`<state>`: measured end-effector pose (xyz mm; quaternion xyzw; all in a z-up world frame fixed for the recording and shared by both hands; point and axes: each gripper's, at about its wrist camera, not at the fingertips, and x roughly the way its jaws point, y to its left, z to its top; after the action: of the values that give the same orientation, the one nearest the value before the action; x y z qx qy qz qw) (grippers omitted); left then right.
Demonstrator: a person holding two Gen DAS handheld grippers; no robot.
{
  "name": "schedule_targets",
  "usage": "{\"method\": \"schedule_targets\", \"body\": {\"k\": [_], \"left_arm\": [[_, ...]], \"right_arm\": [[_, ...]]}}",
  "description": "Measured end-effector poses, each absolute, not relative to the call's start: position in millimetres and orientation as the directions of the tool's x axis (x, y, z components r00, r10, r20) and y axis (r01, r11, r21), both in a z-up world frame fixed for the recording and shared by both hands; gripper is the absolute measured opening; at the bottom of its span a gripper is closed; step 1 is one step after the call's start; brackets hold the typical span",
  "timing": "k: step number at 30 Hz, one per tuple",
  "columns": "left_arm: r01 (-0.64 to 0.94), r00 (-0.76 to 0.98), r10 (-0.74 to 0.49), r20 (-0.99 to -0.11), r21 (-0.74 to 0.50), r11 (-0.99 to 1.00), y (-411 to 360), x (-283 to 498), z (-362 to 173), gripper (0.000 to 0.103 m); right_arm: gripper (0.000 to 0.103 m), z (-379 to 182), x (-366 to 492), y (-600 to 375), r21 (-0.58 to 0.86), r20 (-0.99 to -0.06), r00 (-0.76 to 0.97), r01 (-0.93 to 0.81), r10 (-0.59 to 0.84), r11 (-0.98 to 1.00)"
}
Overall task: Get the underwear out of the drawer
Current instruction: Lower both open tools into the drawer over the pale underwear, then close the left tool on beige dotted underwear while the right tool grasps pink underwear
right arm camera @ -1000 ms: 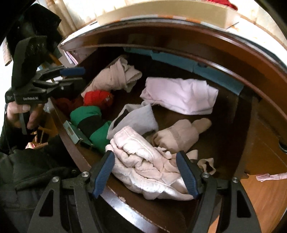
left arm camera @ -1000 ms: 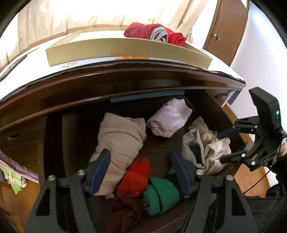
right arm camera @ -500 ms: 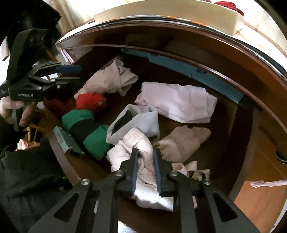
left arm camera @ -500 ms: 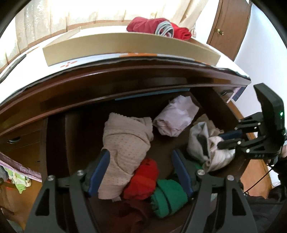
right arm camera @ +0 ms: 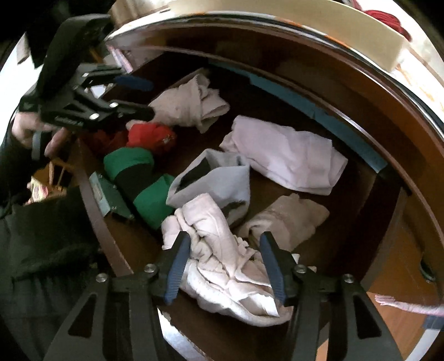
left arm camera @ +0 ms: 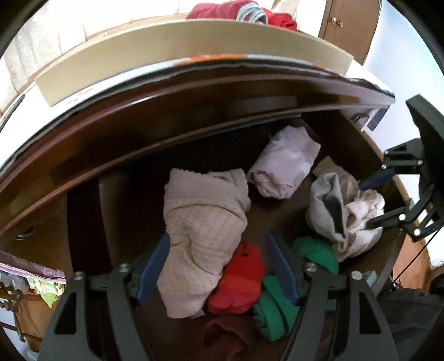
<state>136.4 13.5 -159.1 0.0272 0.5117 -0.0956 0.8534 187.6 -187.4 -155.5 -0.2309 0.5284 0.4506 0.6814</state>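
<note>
An open dark wooden drawer [right arm camera: 91, 191] holds several pieces of rolled and crumpled underwear. My right gripper [right arm camera: 224, 266] is open, its jaws on either side of a crumpled pale pink piece [right arm camera: 222, 258] at the drawer's front edge. That piece also shows in the left wrist view [left arm camera: 360, 222], with the right gripper [left arm camera: 371, 202] open around it. My left gripper [left arm camera: 216, 266] is open and empty over a beige dotted piece [left arm camera: 199, 222] and a red roll [left arm camera: 238, 277]. It also shows in the right wrist view [right arm camera: 138, 97].
A green roll [left arm camera: 277, 300], a grey piece [right arm camera: 216, 177], a white piece [right arm camera: 285, 155] and a beige roll [right arm camera: 285, 219] also lie in the drawer. A cream tray [left arm camera: 180, 47] with red clothes [left arm camera: 249, 14] sits on top of the dresser.
My right gripper was open, shut on the pale pink piece half a second ago, and now stands open around it again. My left gripper has moved lower and nearer the drawer.
</note>
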Motion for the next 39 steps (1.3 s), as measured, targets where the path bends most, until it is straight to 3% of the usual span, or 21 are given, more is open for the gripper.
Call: {"method": "schedule_targets", "body": {"k": [19, 39], "left_arm": [[0.253, 0.317, -0.131, -0.939, -0.05, 0.966, 10.0, 165.5, -177.4, 0.072], [0.221, 0.253, -0.125, -0.959, -0.069, 0.973, 12.0, 188.5, -195.4, 0.072]], "right_arm": [[0.055, -178.0, 197.1, -163.0, 0.266, -0.948, -0.174, -0.891, 0.265, 0.368], [0.055, -198.0, 206.5, -161.0, 0.275, -0.944, -0.149, -0.851, 0.296, 0.447]]}}
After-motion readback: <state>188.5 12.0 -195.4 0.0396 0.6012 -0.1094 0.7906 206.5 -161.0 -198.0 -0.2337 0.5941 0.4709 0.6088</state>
